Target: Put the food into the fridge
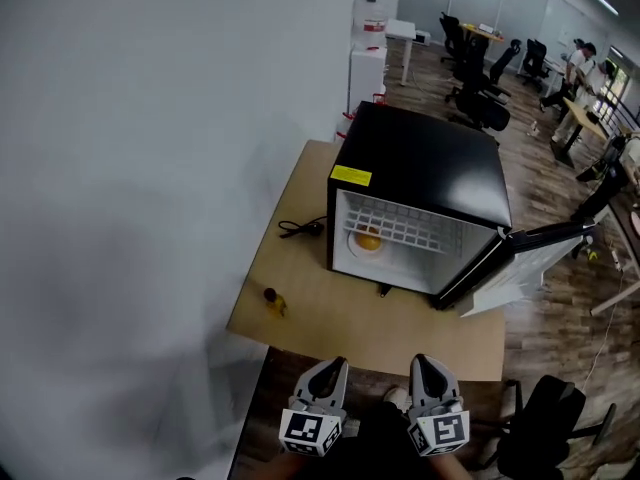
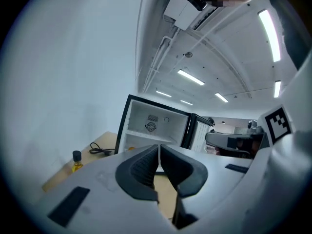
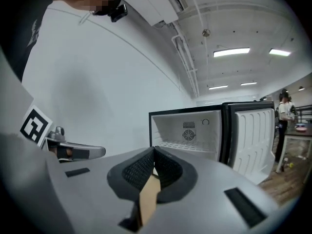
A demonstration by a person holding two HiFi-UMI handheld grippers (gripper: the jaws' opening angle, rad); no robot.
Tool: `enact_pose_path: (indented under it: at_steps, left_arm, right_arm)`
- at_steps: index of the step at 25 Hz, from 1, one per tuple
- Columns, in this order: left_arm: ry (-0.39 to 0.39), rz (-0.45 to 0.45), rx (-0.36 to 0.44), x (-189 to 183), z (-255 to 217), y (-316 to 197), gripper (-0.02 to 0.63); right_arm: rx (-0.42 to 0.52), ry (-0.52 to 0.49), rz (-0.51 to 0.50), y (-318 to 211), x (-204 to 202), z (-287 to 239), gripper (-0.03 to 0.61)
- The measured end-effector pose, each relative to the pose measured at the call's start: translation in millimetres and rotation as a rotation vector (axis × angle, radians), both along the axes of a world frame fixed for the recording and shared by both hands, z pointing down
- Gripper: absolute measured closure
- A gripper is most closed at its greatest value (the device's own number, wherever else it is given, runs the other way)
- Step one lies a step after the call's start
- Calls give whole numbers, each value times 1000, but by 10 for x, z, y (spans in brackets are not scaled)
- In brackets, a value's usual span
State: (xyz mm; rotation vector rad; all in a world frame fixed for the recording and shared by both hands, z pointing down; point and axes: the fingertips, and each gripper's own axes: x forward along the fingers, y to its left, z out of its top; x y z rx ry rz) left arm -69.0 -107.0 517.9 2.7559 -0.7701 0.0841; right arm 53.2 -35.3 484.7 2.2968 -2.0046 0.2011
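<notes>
Head view: shows a boxy black fridge [image 1: 420, 168], door open, on the flat tan bench [image 1: 330, 318], with round orange food [image 1: 368, 238] inside under the white wire rack [image 1: 400, 228]. Left gripper view: shows the left tool [image 2: 159, 152], ribbed dark jaws pressed together, empty. Right gripper view: shows the right tool [image 3: 153, 155] likewise closed on nothing.

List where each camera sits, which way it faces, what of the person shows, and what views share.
Head view: on the person's head, looking steeply down at the wooden table and open black mini fridge; left gripper and right gripper at bottom.
Left gripper view: on the left gripper, facing the fridge along shut fingers; right gripper at right.
Right gripper view: on the right gripper, facing the fridge along shut fingers; left gripper at left.
All three share the fridge's white inside.
</notes>
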Motion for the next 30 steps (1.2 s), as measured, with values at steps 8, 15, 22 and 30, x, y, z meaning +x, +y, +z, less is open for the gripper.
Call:
enact_pose_path:
  at_steps: [8, 15, 22, 30]
  left_arm:
    - [15, -23, 42, -154, -248, -53, 592]
    - [37, -69, 46, -123, -296, 46, 594]
    - [51, -49, 60, -48, -338, 137, 594]
    - [37, -31, 67, -130, -299, 101, 594]
  right_arm:
    - [1, 41, 79, 296, 143, -89, 518]
    - [0, 67, 141, 614, 409, -168, 518]
    - [9, 59, 153, 744, 430, -143, 518]
    - [4, 77, 161, 738, 372, -108, 518]
